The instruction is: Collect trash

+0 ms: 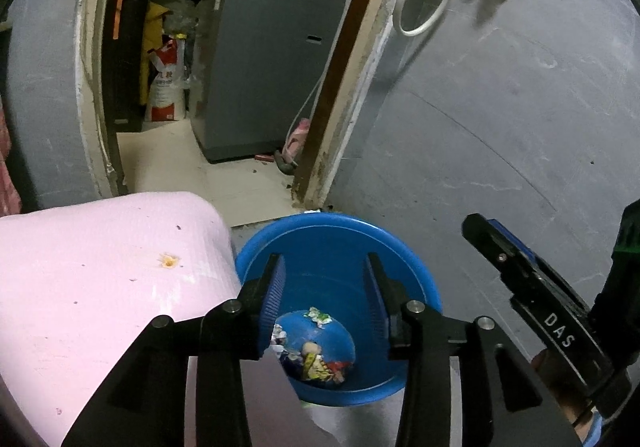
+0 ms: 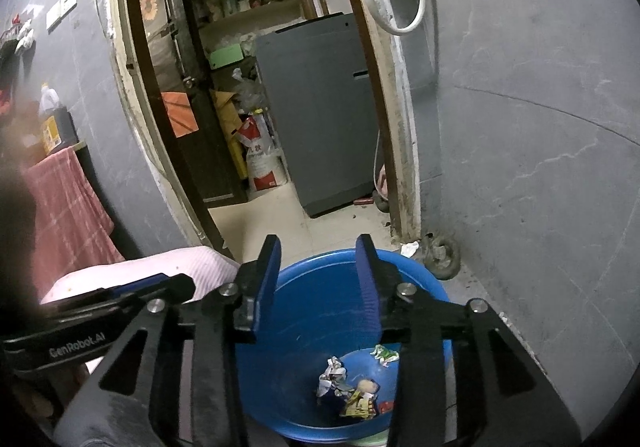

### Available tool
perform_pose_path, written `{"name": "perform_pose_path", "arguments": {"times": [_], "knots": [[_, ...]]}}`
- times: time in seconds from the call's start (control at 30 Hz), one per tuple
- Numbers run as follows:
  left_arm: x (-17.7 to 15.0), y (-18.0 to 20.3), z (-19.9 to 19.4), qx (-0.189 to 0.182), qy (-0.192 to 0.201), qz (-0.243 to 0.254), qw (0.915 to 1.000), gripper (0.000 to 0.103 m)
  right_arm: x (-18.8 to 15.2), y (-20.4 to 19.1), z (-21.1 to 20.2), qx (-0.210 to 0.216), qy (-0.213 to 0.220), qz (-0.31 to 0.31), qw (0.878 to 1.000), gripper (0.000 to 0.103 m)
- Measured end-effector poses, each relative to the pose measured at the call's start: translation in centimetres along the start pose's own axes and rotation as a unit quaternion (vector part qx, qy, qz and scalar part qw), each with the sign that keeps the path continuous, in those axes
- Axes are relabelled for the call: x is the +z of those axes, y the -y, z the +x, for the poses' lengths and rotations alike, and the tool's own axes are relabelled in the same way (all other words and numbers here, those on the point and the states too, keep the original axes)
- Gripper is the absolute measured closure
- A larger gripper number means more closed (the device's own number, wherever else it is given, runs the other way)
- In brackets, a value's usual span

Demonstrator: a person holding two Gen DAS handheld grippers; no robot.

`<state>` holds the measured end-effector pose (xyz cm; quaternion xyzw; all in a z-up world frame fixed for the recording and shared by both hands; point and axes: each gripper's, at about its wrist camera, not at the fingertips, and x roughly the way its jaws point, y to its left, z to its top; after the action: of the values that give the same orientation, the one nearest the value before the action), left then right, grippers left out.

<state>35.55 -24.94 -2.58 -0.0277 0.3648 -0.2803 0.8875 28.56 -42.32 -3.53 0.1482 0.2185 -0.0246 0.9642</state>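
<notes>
Jaws on both grippers are spread wide with nothing between the pads, so neither one is carrying anything right now. The left gripper (image 1: 325,283) and right gripper (image 2: 318,271) both hang right over the blue bin (image 1: 416,271), pointed down into it, which is where you'd hold them to let a piece drop in. Down at the bottom sits the trash (image 1: 316,361): crumpled wrappers (image 2: 354,387) and a scrap of torn paper, all loose in a small heap. The bin stands on the floor just beside the pink tabletop (image 1: 100,287), probably so stuff can go straight in. I can see a small orange stain (image 1: 168,261) on the pink surface, and a white scrap (image 2: 410,248) on the floor by the door frame (image 2: 400,151), so I'd guess there's more to pick up.
</notes>
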Motion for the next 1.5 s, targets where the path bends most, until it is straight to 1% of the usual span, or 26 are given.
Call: {"name": "perform_pose_path", "arguments": {"times": [0.1, 0.17, 0.2, 0.27, 0.33, 0.4, 0.43, 0.47, 0.5, 0.53, 0.63, 0.7, 0.73, 0.83, 1.03, 1.13, 1.27, 1.5], "knots": [[0.1, -0.3, -0.4, 0.009, 0.004, -0.003, 0.9999, 0.064, 0.0, 0.2, -0.1, 0.0, 0.004, 0.002, 1.0, 0.055], [0.3, -0.6, -0.6, 0.012, 0.008, -0.007, 0.9999, 0.057, 0.1, 0.3, -0.2, -0.001, 0.005, 0.003, 1.0, 0.05], [0.3, -0.8, -0.9, 0.015, 0.012, -0.008, 0.9998, 0.056, 0.1, 0.3, -0.3, -0.002, 0.006, 0.003, 1.0, 0.047], [0.4, -1.0, -1.2, 0.022, 0.018, -0.012, 0.9995, 0.047, 0.2, 0.4, -0.5, -0.004, 0.006, 0.004, 1.0, 0.043], [0.4, -1.3, -1.8, 0.027, 0.025, -0.015, 0.9992, 0.041, 0.4, 0.4, -0.7, -0.008, 0.007, 0.005, 1.0, 0.037], [0.3, -1.8, -2.5, 0.038, 0.035, -0.02, 0.9985, 0.034, 0.6, 0.3, -1.1, -0.008, 0.011, 0.005, 1.0, 0.029], [0.3, -1.9, -2.9, 0.041, 0.039, -0.022, 0.9982, 0.029, 0.7, 0.2, -1.4, -0.008, 0.016, 0.004, 1.0, 0.027], [0.3, -2.1, -3.4, 0.043, 0.045, -0.026, 0.9977, 0.025, 0.9, 0.1, -1.8, -0.008, 0.02, 0.002, 1.0, 0.022], [0.3, -2.3, -3.9, 0.044, 0.05, -0.029, 0.9974, 0.023, 0.9, 0.1, -2.1, -0.008, 0.023, 0.001, 1.0, 0.018], [0.4, -2.4, -4.3, 0.045, 0.054, -0.032, 0.997, 0.021, 1.0, -0.1, -2.6, -0.008, 0.027, 0.0, 1.0, 0.016], [0.4, -2.7, -5.9, 0.05, 0.069, -0.037, 0.9957, 0.02, 1.1, -0.4, -3.8, -0.004, 0.037, 0.001, 0.999, 0.01], [0.3, -2.9, -7.1, 0.053, 0.079, -0.039, 0.9947, 0.013, 1.0, -0.7, -4.7, 0.001, 0.042, 0.002, 0.999, 0.003], [0.3, -2.8, -7.7, 0.055, 0.086, -0.041, 0.9939, 0.006, 0.9, -0.8, -5.1, 0.003, 0.044, 0.002, 0.999, 0.003], [-0.1, -2.7, -9.8, 0.059, 0.111, -0.042, 0.9912, 0.005, 0.8, -1.4, -6.4, 0.006, 0.046, -0.004, 0.999, 0.0], [-1.1, -1.9, -13.4, 0.071, 0.135, -0.035, 0.9876, 0.004, 0.7, -2.5, -9.9, 0.008, 0.063, -0.019, 0.998, 0.0], [-1.8, -1.3, -15.1, 0.078, 0.147, -0.029, 0.9856, 0.002, 0.7, -3.1, -11.7, 0.009, 0.073, -0.029, 0.997, 0.0], [-3.4, -0.2, -17.5, 0.09, 0.167, -0.019, 0.9817, 0.002, 0.2, -3.8, -14.3, 0.01, 0.085, -0.038, 0.996, 0.0], [-6.9, 0.9, -21.3, 0.113, 0.184, -0.012, 0.9764, 0.002, -1.5, -5.1, -18.8, 0.014, 0.102, -0.059, 0.993, 0.0]]}}
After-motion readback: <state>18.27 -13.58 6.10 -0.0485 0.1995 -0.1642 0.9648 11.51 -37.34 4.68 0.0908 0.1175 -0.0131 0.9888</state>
